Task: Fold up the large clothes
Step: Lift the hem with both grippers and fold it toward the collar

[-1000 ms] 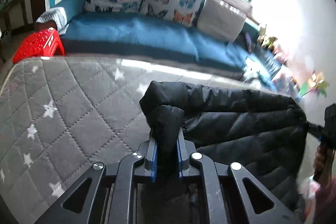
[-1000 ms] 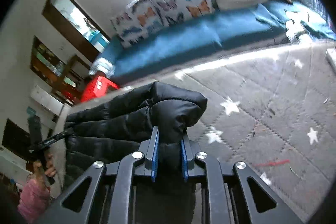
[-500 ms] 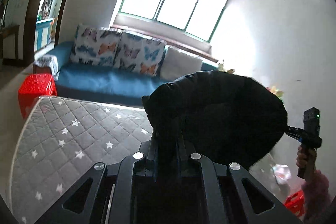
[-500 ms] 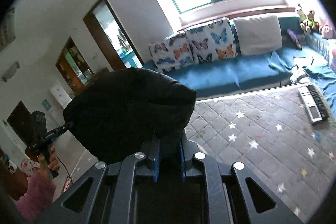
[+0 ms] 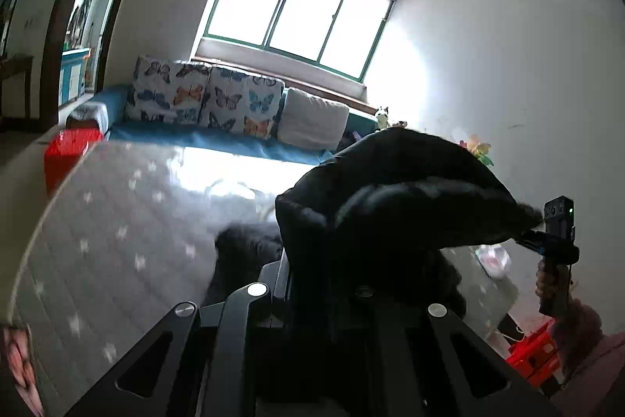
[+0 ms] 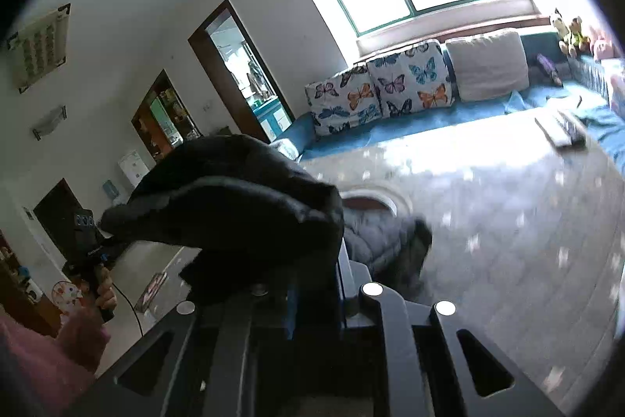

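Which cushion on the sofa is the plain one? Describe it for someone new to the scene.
Under the big window runs a blue sofa. Against its back stand three cushions; the plain cushion is the rightmost, pale grey, while its two neighbours carry butterfly prints.

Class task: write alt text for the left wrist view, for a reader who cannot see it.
A black puffer jacket is pinched in the left gripper and stretched in the air to the right gripper, which a hand holds at the right edge. Below lies a grey star-patterned mattress; behind it, a blue sofa with butterfly cushions under a bright window.
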`<state>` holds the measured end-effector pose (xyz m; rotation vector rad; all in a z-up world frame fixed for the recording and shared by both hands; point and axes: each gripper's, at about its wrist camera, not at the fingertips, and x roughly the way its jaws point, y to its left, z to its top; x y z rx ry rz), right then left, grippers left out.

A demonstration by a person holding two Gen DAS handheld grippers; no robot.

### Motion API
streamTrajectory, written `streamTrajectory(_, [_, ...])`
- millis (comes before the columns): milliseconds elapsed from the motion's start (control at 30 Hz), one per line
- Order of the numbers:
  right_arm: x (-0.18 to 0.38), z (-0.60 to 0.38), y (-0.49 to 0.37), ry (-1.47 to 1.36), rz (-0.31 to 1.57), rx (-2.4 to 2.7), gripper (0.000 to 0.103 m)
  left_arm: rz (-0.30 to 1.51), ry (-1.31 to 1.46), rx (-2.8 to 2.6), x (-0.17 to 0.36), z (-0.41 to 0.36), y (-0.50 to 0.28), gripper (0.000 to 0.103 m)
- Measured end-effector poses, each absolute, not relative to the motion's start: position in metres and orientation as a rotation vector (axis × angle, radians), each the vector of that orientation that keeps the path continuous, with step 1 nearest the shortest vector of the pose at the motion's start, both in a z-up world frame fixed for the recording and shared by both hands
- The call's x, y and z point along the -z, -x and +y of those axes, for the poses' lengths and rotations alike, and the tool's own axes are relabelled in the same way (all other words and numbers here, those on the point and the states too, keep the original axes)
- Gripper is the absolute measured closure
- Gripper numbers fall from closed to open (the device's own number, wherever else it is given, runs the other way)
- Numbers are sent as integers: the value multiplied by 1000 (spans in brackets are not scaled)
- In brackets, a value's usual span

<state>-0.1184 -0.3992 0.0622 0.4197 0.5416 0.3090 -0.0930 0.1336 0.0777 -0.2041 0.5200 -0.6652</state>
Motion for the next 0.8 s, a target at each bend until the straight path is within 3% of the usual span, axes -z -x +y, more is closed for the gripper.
streamTrajectory(233, [7,-397,145,-454,600,-292,82,652,254,632,12,141,149,91])
streamTrajectory(367, [18,-394,143,-431,597,-280,81,697,228,622,32,139,156,90])
streamTrajectory(433, [16,-393,145,-400,608,-266,81,718,193,621,28,139,161,86])
streamTrajectory(733, [17,-380,149,-198,717,-190,82,694,130,617,-45,165,175,85])
streamTrajectory(767, [17,-382,149,-197,735,-179,82,690,145,629,-55,164,173,81])
streamTrajectory(800, [19,-381,155,-192,743,-168,82,688,164,646,-63,158,170,68])
